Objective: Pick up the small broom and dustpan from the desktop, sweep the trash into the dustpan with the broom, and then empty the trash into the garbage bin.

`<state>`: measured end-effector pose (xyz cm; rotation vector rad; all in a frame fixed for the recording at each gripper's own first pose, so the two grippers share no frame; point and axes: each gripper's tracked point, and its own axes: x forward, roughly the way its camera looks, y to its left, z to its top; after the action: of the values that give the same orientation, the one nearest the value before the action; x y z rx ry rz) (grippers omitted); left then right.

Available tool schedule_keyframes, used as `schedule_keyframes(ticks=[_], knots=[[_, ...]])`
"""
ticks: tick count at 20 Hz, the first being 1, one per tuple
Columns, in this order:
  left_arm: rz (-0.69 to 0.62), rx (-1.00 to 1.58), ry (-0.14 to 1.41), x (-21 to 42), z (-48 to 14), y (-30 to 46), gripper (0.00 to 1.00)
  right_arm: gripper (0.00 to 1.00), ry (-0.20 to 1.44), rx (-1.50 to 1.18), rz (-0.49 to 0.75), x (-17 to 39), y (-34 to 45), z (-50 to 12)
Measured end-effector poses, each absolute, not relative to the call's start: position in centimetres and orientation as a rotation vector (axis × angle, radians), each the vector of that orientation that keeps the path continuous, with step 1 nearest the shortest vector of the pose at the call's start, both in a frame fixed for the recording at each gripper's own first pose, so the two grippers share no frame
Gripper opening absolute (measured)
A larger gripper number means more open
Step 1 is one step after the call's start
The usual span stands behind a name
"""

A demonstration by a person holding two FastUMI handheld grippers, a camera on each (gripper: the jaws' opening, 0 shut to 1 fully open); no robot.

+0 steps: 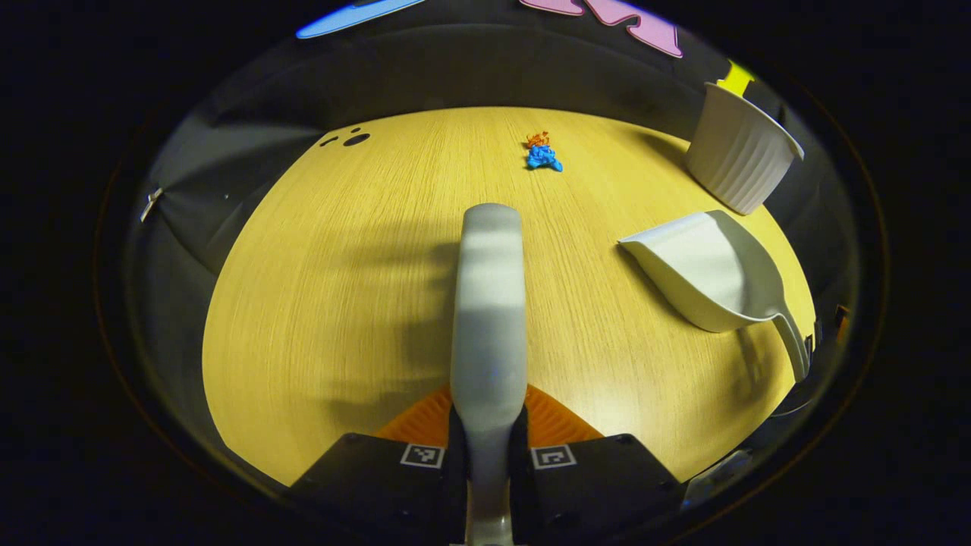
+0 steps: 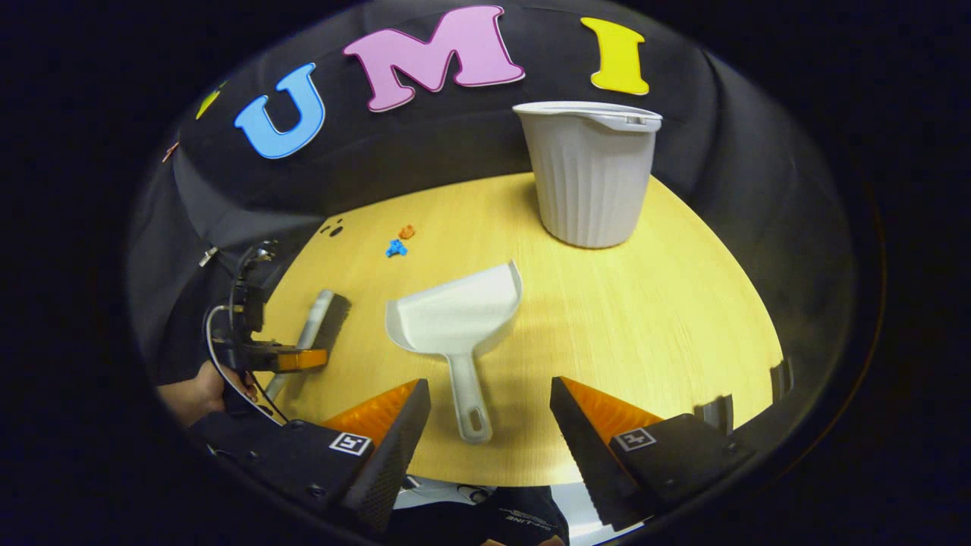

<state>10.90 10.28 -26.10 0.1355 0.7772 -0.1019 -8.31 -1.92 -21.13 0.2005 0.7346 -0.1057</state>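
In the left gripper view, the left gripper has both fingers pressed against the small grey plastic broom, whose back runs straight ahead toward 12 o'clock over the pale wooden desktop. The gripper is held low and nearly level. Far ahead at 12 o'clock lies the trash, a crumpled blue scrap with a crumpled orange scrap touching its far side. At about 2 o'clock the white plastic dustpan rests on the desktop, mouth turned to the left and handle trailing toward 4 o'clock. Beyond it, at about 1 o'clock, stands the white ribbed garbage bin, near the desk's far edge.

In the right gripper view, the right gripper hovers just above the near edge of the desktop with its fingers spread wide, and the dustpan's handle lies between them, apparently untouched, though contact is hard to judge from this angle. At 9 o'clock a hand holds the left gripper level, clamped on the broom's handle, bristles facing 12 o'clock.
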Motion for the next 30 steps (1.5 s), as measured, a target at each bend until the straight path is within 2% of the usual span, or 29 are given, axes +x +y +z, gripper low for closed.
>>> schedule_keyframes(ticks=[5,13,18,22,24,25,30], knots=[[-0.108,0.078,0.687,8.9,-24.2,10.9,0.26,1.0,0.803,0.198,-0.103,-8.7,-0.1,-21.8],[-0.09,-0.023,0.608,4.3,-20.8,12.3,0.27,1.0,0.963,0.233,-0.088,-5.1,2.4,-25.5],[-0.017,-0.051,0.609,3.6,-19.2,13.2,0.27,0.98,1.102,0.244,-0.094,-2.7,2.9,-30.0],[0.007,-0.05,0.628,4.1,-19.1,12.3,0.27,0.98,1.142,0.193,-0.081,-1.1,3.1,-32.1],[0.019,-0.009,0.641,4.5,-19.3,12.0,0.27,0.95,1.144,0.174,-0.077,-0.5,3.3,-33.0],[0.017,0.008,0.649,4.8,-19.4,11.6,0.27,0.87,1.157,0.159,-0.079,-0.4,3.3,-33.5],[-0.015,-0.006,0.691,5.7,-20.2,9.3,0.25,0.68,1.124,0.058,-0.053,1.2,3.3,-33.6]])
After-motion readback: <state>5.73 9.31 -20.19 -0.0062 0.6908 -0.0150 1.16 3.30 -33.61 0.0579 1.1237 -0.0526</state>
